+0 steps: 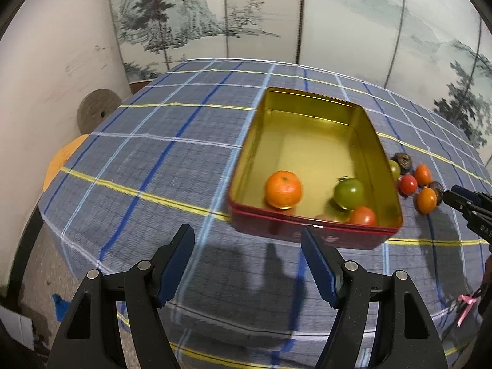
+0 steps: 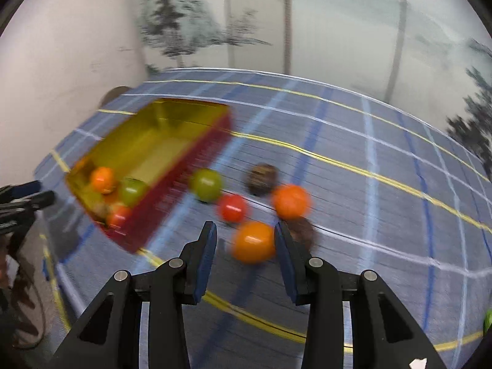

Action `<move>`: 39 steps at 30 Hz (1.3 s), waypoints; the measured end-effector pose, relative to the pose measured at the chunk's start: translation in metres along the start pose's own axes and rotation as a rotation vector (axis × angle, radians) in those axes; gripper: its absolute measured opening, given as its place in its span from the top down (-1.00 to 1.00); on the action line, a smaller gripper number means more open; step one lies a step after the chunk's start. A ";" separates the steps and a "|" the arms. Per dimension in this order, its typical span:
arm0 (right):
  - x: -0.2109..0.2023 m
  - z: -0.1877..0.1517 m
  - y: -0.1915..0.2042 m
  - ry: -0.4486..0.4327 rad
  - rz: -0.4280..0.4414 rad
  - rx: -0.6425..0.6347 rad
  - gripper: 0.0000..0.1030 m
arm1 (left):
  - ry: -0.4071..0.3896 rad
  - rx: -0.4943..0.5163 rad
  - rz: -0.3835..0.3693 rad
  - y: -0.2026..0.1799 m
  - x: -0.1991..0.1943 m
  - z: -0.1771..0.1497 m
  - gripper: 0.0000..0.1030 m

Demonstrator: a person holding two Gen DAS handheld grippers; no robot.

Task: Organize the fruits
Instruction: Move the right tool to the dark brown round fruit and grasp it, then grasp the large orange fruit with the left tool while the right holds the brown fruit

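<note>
- Left gripper: fingers spread wide, holding nothing and touching nothing; they hang above the bench, just short of the tin's near wall.
- Tin: red outside, gold inside, lying open on the plaid cloth straight ahead of the left gripper.
- Tin contents: a mandarin at the near left, a green tomato to its right, and a red tomato against the near wall. The right wrist view shows a further brownish item in the near corner, too blurred to identify.
- Right gripper: fingers parted, wider than the fruit between them. An orange fruit sits in the gap near the tips, close against the right-hand pad; blur prevents telling whether it touches. The other pad stands apart from it.
- Loose fruit, on the bench to the right of the tin, beyond the right gripper: a red tomato, a green tomato just beside the tin wall, a second orange fruit, and a dark walnut-like item farthest back.
- A second dark item lies just beyond the right-hand finger, partly hidden.
- The right wrist view is motion-blurred.
</note>
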State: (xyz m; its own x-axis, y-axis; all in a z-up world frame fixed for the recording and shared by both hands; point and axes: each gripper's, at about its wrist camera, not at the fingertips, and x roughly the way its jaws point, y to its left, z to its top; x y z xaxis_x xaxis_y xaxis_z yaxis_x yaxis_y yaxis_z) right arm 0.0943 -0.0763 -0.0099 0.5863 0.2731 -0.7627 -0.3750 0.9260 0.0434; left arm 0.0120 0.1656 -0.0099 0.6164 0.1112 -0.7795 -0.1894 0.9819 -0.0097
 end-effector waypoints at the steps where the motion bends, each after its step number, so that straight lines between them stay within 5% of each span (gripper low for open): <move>1: 0.001 -0.004 -0.010 0.009 -0.018 0.014 0.29 | 0.002 0.006 -0.004 -0.003 0.001 0.001 -0.40; 7: 0.016 -0.020 -0.037 0.062 -0.055 0.048 0.29 | -0.001 0.055 -0.035 -0.026 0.000 0.004 -0.40; 23: 0.048 -0.014 -0.028 0.076 -0.031 0.018 0.29 | 0.005 0.152 -0.107 -0.080 -0.002 0.015 -0.40; 39: 0.034 -0.028 -0.064 0.059 -0.106 0.061 0.32 | 0.013 0.248 -0.236 -0.162 0.007 0.021 -0.40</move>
State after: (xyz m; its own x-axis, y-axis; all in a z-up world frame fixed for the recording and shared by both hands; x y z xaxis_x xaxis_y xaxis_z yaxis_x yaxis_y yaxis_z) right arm 0.1179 -0.1339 -0.0564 0.5763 0.1583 -0.8018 -0.2677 0.9635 -0.0021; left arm 0.0635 0.0109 -0.0008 0.6108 -0.1234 -0.7821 0.1495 0.9880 -0.0391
